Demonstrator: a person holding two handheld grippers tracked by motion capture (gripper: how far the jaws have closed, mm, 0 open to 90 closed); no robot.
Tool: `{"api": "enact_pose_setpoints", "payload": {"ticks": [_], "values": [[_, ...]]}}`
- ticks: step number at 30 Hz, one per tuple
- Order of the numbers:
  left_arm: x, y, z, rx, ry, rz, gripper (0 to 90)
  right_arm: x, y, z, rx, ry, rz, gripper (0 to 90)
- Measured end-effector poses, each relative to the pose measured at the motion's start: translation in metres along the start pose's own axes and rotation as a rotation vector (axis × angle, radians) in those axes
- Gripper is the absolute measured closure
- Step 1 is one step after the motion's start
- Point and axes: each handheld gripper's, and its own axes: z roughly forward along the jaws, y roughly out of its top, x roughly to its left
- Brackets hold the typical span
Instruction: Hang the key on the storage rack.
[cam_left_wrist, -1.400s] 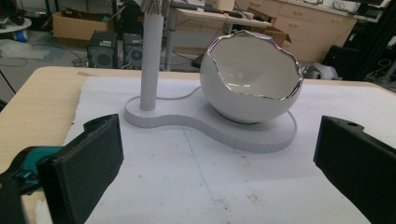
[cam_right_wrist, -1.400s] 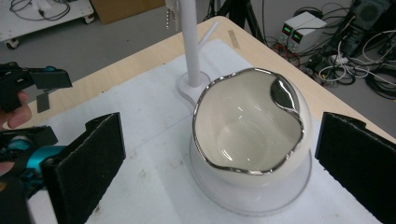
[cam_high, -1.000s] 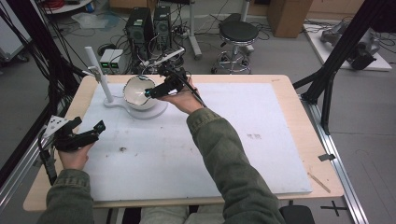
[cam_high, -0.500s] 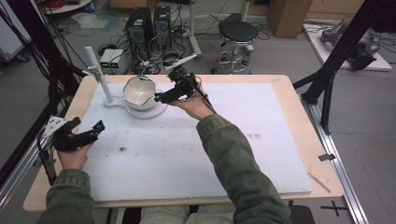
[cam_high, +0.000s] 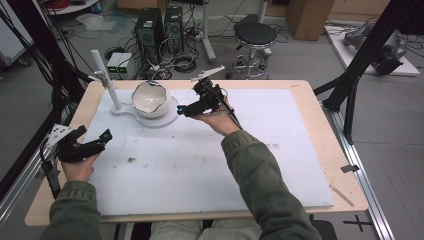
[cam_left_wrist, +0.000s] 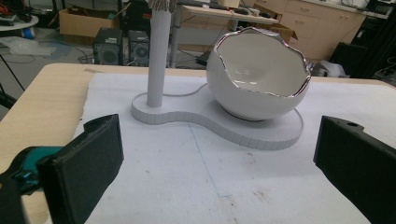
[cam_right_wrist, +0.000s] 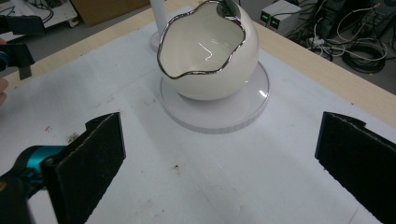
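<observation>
The right tool (cam_high: 181, 108) hangs just beside the white egg-shaped bowl (cam_high: 150, 98), its jaws spread wide and holding nothing. The bowl sits on a white stand (cam_high: 167, 119) with an upright post (cam_high: 106, 80), toward the far left of the surface (cam_high: 310, 95). The left tool (cam_high: 95, 137), likewise wide and empty, rests well apart at the surface's left edge.

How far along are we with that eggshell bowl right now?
Done: the eggshell bowl sits empty on the white stand. In hand: nothing; the right tongs are open just beside the stand, facing the bowl, and the left tongs are open near the table's left edge. Left: any grasp of the bowl; neither tongs touch it.
</observation>
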Motion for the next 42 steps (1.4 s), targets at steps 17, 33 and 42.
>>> {"api": "enact_pose_setpoints", "payload": {"ticks": [17, 33, 42], "values": [[0.0, 0.0, 0.0, 0.01, -0.002, 0.006, 1.9, -0.026, -0.044, -0.018, 0.04, -0.044, 0.06, 0.6], [-0.001, 0.0, 0.0, 0.014, -0.003, 0.008, 1.9, -0.042, -0.071, -0.034, 0.057, -0.076, 0.093, 0.6], [-0.002, 0.0, 0.0, 0.017, -0.005, 0.01, 1.9, -0.047, -0.086, -0.047, 0.05, -0.093, 0.116, 0.6]]}}
